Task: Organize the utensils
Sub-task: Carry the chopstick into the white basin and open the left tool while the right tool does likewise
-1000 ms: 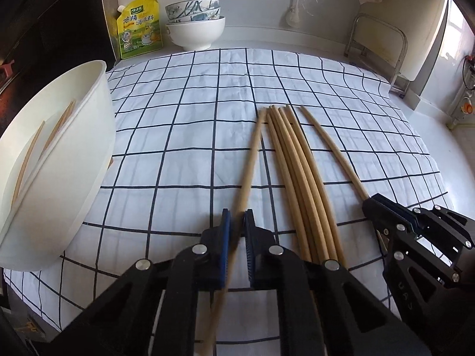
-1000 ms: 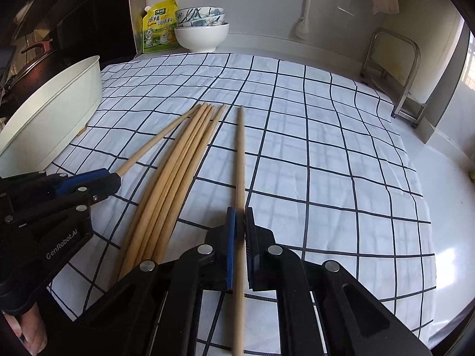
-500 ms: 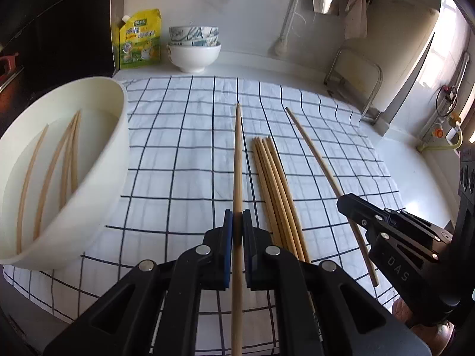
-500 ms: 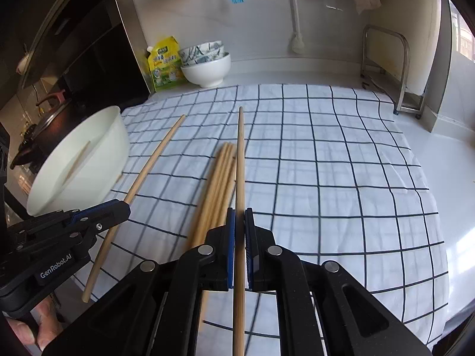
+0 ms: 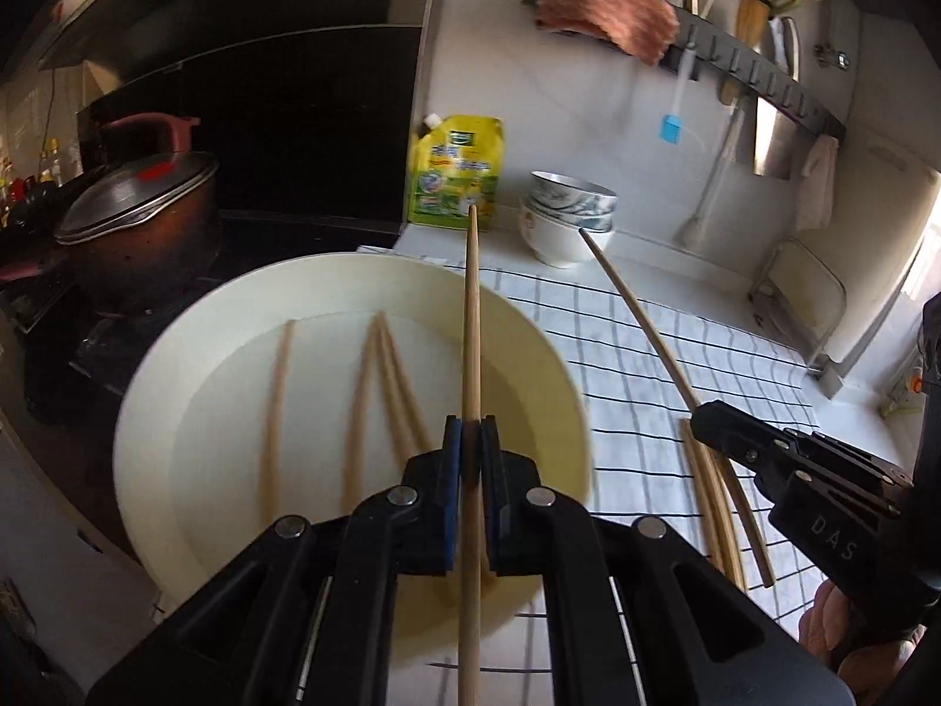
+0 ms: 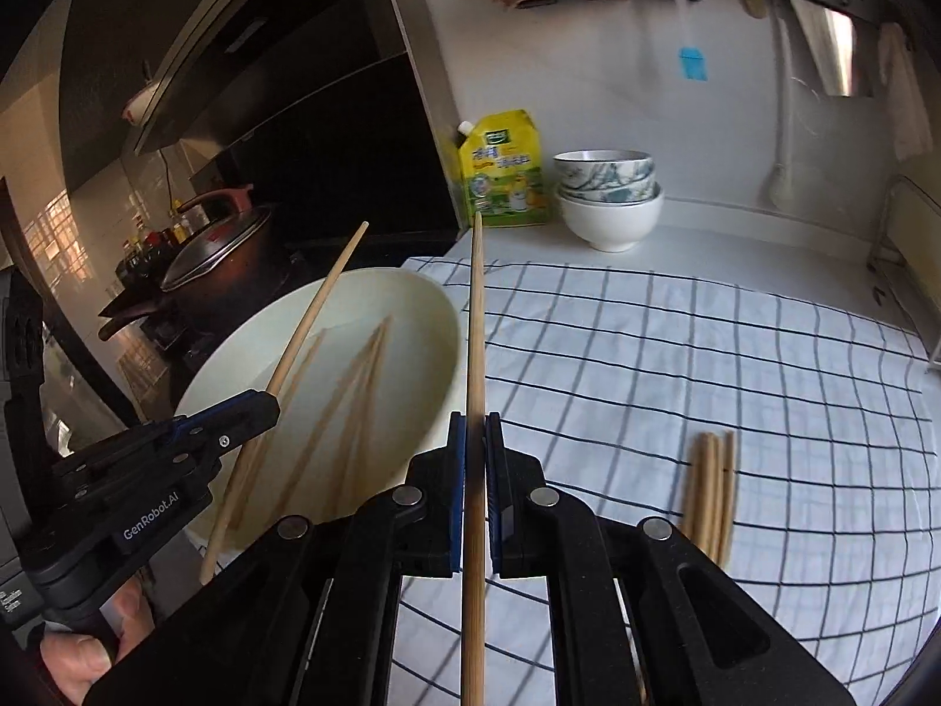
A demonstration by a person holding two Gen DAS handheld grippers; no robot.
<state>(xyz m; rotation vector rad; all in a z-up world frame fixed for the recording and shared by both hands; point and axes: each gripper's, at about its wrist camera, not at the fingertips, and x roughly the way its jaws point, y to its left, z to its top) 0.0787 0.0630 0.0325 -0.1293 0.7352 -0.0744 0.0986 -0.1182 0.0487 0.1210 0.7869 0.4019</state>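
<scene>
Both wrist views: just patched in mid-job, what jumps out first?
Each gripper is clamped on one long wooden chopstick, raised off the cloth: the left gripper holds its chopstick over the big white bowl, the right gripper holds its chopstick beside it. Several chopsticks already lie in the bowl; a small bundle remains on the checked cloth.

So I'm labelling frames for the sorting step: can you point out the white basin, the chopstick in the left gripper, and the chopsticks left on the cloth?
white basin (image 5: 194,365): left wrist view, far-left rim.
left gripper's chopstick (image 5: 472,317): left wrist view, mid-shaft.
loose chopsticks (image 6: 711,488): right wrist view, middle of bundle.
</scene>
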